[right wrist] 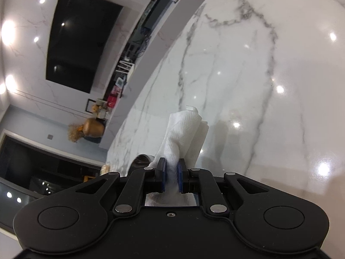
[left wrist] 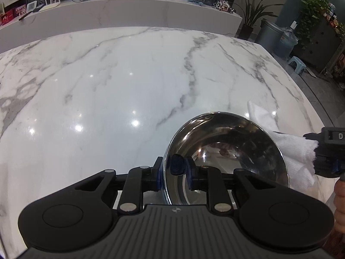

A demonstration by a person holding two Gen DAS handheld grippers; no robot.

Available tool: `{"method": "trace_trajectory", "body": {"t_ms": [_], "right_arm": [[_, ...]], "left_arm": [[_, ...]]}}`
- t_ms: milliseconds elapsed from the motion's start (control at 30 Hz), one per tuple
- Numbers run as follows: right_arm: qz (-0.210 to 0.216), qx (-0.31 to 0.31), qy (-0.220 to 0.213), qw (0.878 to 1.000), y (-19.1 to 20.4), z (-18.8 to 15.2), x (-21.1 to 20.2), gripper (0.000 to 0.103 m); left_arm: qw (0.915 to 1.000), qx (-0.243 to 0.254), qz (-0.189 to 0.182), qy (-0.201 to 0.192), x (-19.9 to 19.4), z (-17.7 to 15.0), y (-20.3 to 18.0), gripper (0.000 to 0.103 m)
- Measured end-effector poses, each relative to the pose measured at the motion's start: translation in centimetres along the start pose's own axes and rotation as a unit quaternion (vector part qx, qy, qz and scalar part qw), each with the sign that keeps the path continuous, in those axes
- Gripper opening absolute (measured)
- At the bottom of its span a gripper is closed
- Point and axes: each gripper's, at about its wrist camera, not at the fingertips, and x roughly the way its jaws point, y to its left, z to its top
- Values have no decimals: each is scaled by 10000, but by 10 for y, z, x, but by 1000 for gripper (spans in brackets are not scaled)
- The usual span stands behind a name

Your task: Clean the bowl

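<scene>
A shiny steel bowl (left wrist: 226, 142) sits at the near right of the white marble table (left wrist: 107, 86). My left gripper (left wrist: 173, 168) is shut on its near rim, one finger outside the wall and the other inside, mirrored in the metal. Just right of the bowl, my right gripper (left wrist: 323, 153) holds a folded white cloth (left wrist: 289, 151) against the bowl's outer right side. In the right wrist view that gripper (right wrist: 171, 166) is shut on the bunched cloth (right wrist: 183, 129), which sticks out forward over the table.
A person's hand (left wrist: 339, 194) holds the right gripper. Beyond the table's far edge runs a long marble counter (left wrist: 129, 10) with small items. A grey bin (left wrist: 269, 32), a plant and a small stool (left wrist: 298, 63) stand past the table's right corner.
</scene>
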Motion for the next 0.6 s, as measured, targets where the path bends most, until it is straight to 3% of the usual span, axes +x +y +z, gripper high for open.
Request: {"method": "trace_trajectory", "body": {"t_ms": [333, 467, 600], "right_arm": [[-646, -226, 426, 9967, -5, -8, 22, 10], [-723, -444, 351, 9958, 2, -10, 18, 10], [-822, -794, 148, 9933, 14, -11, 9, 10]], "left_arm": [[10000, -15, 1, -27, 0, -1, 1, 20], [10000, -20, 38, -28, -1, -2, -1, 21], [9999, -50, -37, -130, -8, -1, 0, 31]]}}
